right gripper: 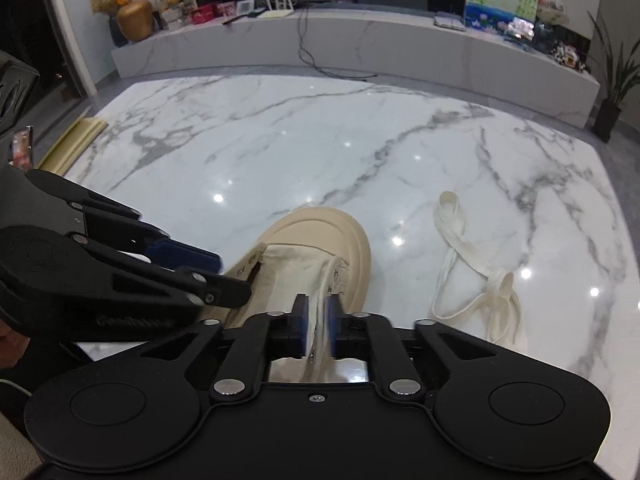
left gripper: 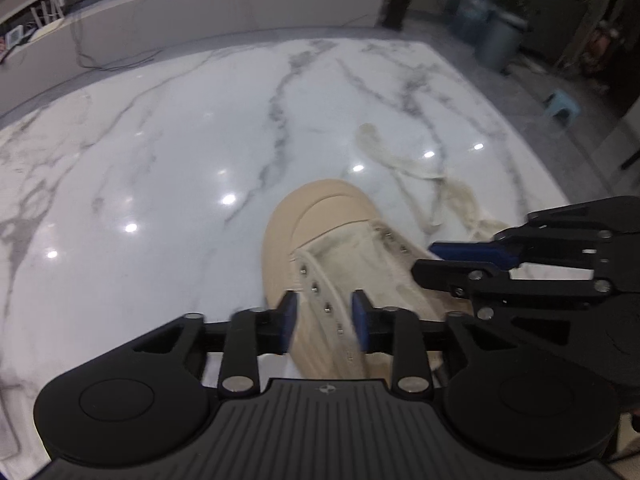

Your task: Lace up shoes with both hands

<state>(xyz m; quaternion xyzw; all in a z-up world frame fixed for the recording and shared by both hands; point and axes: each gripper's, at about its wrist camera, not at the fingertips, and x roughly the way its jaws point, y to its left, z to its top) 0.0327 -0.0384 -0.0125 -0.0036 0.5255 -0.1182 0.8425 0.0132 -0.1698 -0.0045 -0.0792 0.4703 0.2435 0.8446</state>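
A beige high-top shoe [left gripper: 320,216] [right gripper: 320,232] stands on the marble table [left gripper: 160,160] [right gripper: 280,140], toe pointing away, with empty eyelets. Its cream lace [left gripper: 400,168] [right gripper: 460,240] lies loose on the table to the shoe's right, apart from it. My left gripper [left gripper: 324,320] [right gripper: 232,276] straddles the shoe's left eyelet flap; the pads stand apart from the fabric. My right gripper [right gripper: 318,320] [left gripper: 428,262] straddles the right eyelet flap with a narrow gap, and the blurred fabric does not look pinched. The heel and the lower tongue are hidden behind the grippers.
A long low white cabinet [right gripper: 360,52] runs behind the table, with cables trailing from it. A yellow folded sheet [right gripper: 76,140] lies at the table's left edge. A blue stool [left gripper: 562,106], a grey bin [left gripper: 500,40] and a potted plant [right gripper: 612,92] stand on the floor.
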